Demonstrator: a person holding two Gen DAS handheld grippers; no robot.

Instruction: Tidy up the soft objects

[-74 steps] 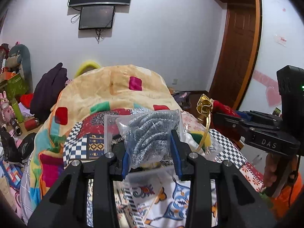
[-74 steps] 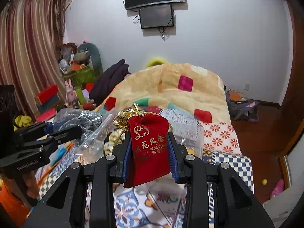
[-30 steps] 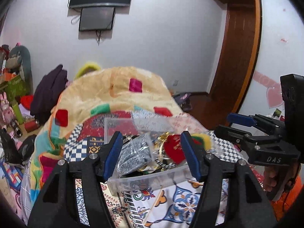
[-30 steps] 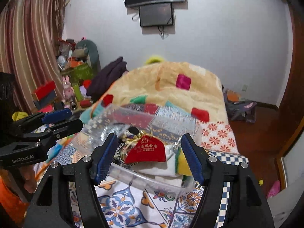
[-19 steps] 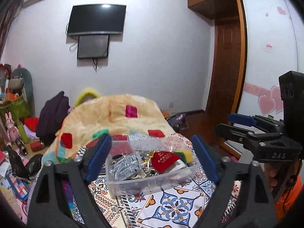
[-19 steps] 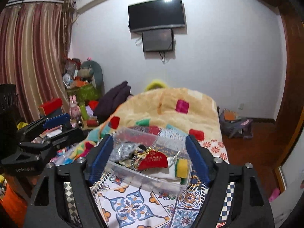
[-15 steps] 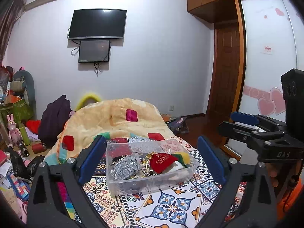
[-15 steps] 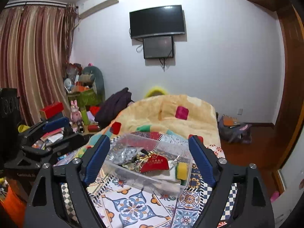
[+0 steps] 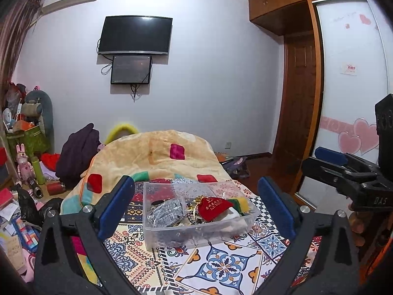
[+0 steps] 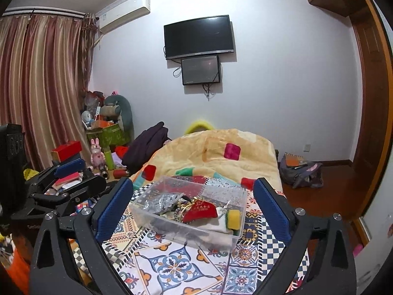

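A clear plastic box sits on the patterned bedspread. In it lie a red pouch with gold writing, a bag of silver scourers, a yellow-green sponge and white cloth. My left gripper is open and empty, held back from the box. My right gripper is open and empty too, also back from the box. Each gripper shows at the edge of the other's view, the right one and the left one.
A beige quilt with coloured squares is heaped behind the box. Toys, boxes and clutter crowd the left side by the curtain. A bag lies on the wooden floor at right. A TV hangs on the far wall.
Both grippers let go of the scourer bag and the red pouch, which now lie in the box. Both opened wide and pulled back and up from the box.
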